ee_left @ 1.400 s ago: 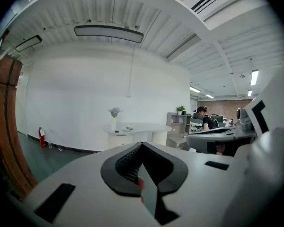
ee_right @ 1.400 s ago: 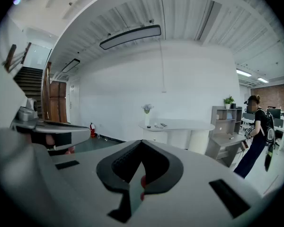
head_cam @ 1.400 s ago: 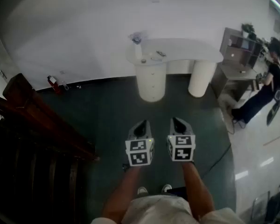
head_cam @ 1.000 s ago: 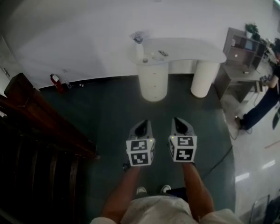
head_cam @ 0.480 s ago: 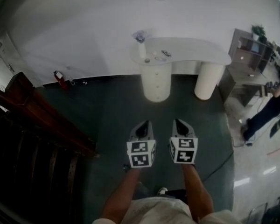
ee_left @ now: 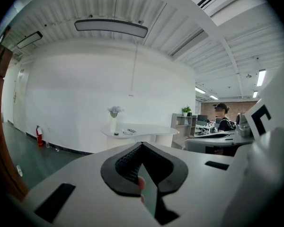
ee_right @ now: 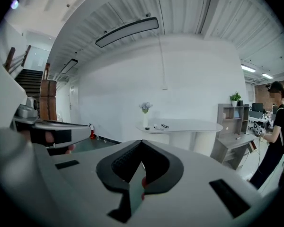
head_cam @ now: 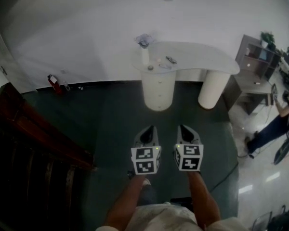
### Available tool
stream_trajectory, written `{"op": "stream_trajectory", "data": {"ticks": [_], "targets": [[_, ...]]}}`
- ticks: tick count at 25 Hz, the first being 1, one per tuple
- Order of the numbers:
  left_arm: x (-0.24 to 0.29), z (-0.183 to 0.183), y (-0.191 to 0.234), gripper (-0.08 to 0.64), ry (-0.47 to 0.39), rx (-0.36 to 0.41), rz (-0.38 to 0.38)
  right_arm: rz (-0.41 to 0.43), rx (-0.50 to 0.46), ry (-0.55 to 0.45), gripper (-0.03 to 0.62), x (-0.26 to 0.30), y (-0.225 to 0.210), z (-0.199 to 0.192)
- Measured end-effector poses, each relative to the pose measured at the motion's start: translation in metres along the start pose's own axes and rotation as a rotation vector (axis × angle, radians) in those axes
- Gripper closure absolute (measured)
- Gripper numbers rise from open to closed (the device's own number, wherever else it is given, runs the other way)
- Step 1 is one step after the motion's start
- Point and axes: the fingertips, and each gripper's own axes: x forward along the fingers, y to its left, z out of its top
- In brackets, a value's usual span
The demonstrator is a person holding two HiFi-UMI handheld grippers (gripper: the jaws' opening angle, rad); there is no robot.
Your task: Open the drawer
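The left gripper (head_cam: 147, 129) and the right gripper (head_cam: 184, 127) are held side by side above the dark green floor (head_cam: 111, 119). Each has its jaws pressed together with nothing between them. The round white drawer pedestal (head_cam: 158, 91) stands well ahead of them, under the left end of a curved white desk (head_cam: 202, 59), and its drawers appear shut. A vase of flowers (head_cam: 144, 47) sits on the desk. A wooden stair railing (head_cam: 38, 134) runs along the left.
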Motion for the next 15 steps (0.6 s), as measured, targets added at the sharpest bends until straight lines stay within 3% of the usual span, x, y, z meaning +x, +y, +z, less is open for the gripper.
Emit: {"op": "stream_trajectory", "data": {"ticks": [15], "targets": [[0.103,0.04,0.112,0.558,0.001,-0.002,-0.082,-0.067,-0.003,0.001,0.589,0.139,0.041,0.052]]}}
